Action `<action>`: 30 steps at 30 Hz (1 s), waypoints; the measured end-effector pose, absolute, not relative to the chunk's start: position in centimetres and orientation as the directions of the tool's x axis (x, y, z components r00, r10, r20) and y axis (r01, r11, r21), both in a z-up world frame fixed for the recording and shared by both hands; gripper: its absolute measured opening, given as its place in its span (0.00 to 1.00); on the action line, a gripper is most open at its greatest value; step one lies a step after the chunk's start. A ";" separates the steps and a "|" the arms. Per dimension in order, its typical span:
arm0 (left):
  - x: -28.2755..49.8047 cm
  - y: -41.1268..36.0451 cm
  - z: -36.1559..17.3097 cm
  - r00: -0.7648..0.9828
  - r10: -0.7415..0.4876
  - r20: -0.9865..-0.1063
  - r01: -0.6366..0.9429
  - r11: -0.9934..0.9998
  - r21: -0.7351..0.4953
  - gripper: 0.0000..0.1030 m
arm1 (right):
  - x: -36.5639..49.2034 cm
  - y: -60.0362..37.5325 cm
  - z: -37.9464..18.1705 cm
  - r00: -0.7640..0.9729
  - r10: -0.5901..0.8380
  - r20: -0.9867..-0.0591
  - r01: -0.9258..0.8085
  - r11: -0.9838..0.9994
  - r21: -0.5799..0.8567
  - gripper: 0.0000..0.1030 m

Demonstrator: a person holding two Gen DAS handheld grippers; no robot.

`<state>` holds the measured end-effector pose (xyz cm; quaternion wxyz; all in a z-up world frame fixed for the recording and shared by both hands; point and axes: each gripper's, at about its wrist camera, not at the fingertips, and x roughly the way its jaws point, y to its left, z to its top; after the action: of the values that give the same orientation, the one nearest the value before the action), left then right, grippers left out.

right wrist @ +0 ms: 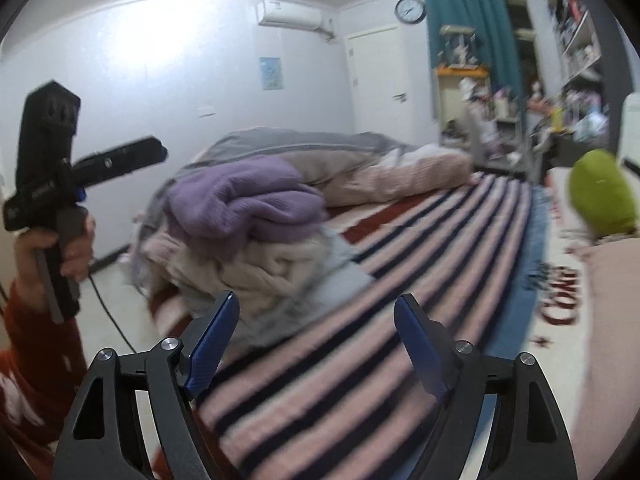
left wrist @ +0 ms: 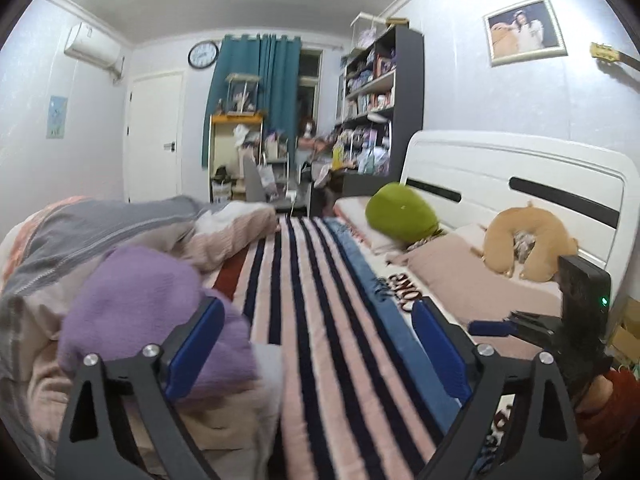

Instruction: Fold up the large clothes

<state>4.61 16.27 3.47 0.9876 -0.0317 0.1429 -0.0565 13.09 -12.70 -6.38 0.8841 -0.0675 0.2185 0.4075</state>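
Note:
A pile of clothes lies on the bed's left side: a purple knit sweater (left wrist: 148, 300) (right wrist: 248, 196) sits on top of a cream knit garment (right wrist: 256, 272). A pink, navy and blue striped blanket (left wrist: 320, 280) (right wrist: 360, 340) covers the mattress. My left gripper (left wrist: 318, 308) hovers open over the stripes, with the purple sweater just behind its left blue pad (left wrist: 196, 344). My right gripper (right wrist: 317, 298) is also open above the blanket, just right of the pile, and nothing is between its pads. A hand in a red sleeve (right wrist: 36, 320) holds the left gripper at the far left.
A bunched grey and pink quilt (left wrist: 120, 228) lies behind the pile. A green cushion (left wrist: 400, 212), a tan neck pillow (left wrist: 528, 240) and the white headboard (left wrist: 500, 168) stand to the right. A cluttered shelf (left wrist: 380, 92) and a door (left wrist: 154, 136) are across the room.

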 end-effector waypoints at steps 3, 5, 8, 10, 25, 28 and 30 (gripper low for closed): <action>3.3 12.9 2.8 0.969 -0.074 -0.235 0.061 0.996 -0.061 0.95 | 11.0 -15.5 -6.5 0.629 0.650 -0.427 -0.712 0.702 0.021 0.77; 2.8 11.4 2.0 0.978 -0.028 -0.209 0.020 0.999 -0.043 0.98 | 9.5 -17.6 -6.7 0.676 0.613 -0.408 -0.672 0.740 -0.002 0.81; 2.0 10.2 0.7 0.982 0.057 -0.182 -0.068 0.996 -0.050 0.99 | 7.8 -19.8 -6.7 0.727 0.581 -0.366 -0.627 0.779 -0.010 0.86; 1.8 9.5 -0.1 0.980 0.098 -0.176 -0.106 0.993 -0.042 0.99 | 6.6 -21.3 -6.5 0.761 0.554 -0.338 -0.593 0.805 -0.017 0.88; 1.8 8.4 -1.6 0.971 0.120 -0.207 -0.124 0.992 -0.008 0.99 | 4.2 -24.3 -5.3 0.818 0.516 -0.254 -0.532 0.847 0.006 1.00; 1.7 8.4 -1.7 0.970 0.126 -0.206 -0.129 0.992 -0.001 0.99 | 4.1 -24.0 -5.3 0.818 0.517 -0.251 -0.532 0.847 0.012 1.00; 1.8 8.6 -1.8 0.969 0.129 -0.211 -0.132 0.991 -0.003 0.99 | 4.1 -24.0 -5.3 0.819 0.515 -0.252 -0.530 0.848 0.011 1.00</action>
<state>1.83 8.57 -1.79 0.9922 -0.0085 0.1057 0.0657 4.09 -24.03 -5.28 0.9532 -0.0298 0.1237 0.2742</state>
